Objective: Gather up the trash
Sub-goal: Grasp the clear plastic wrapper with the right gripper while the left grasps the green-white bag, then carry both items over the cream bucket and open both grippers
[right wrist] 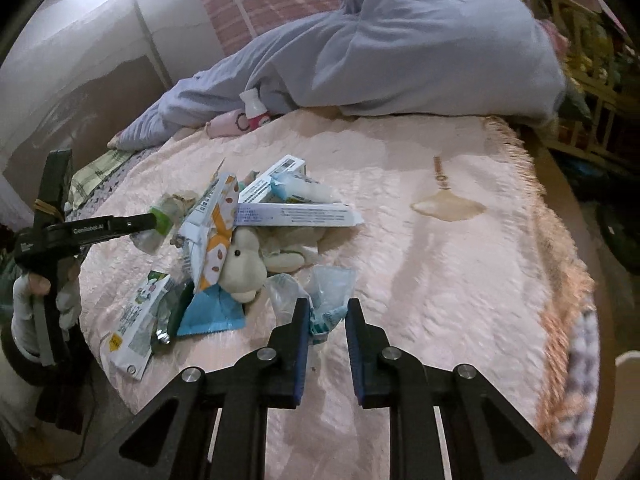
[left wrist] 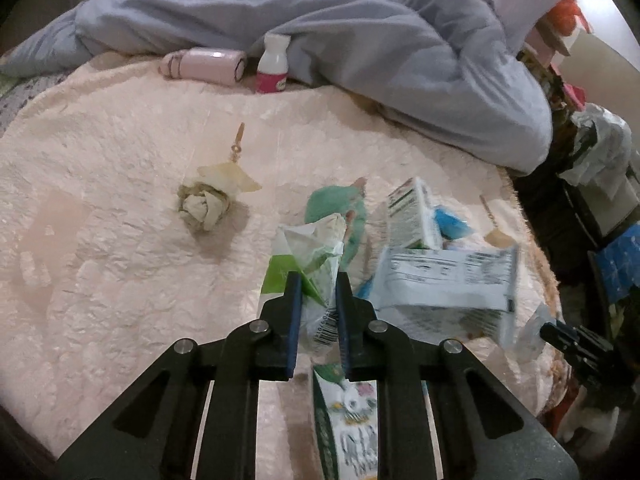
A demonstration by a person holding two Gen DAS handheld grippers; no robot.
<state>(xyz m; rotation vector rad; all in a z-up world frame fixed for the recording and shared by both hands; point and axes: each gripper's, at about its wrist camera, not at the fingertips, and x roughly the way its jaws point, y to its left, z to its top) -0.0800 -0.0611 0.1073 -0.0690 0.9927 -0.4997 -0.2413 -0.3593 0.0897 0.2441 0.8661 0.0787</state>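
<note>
In the left wrist view my left gripper is shut on a crumpled green-and-white wrapper with a barcode, held just above the pink bedspread. Beside it lie a white label packet and a green-white box. A crumpled paper ball sits apart on the left. In the right wrist view my right gripper is shut on a clear-and-blue plastic wrapper at the near edge of a trash pile. The left gripper shows there too, gripping the green wrapper.
A plush toy lies among the packets. A pink flask and a white bottle rest against a blue-grey duvet. A yellowish fan charm lies right. The fringed bed edge drops off; clutter beyond.
</note>
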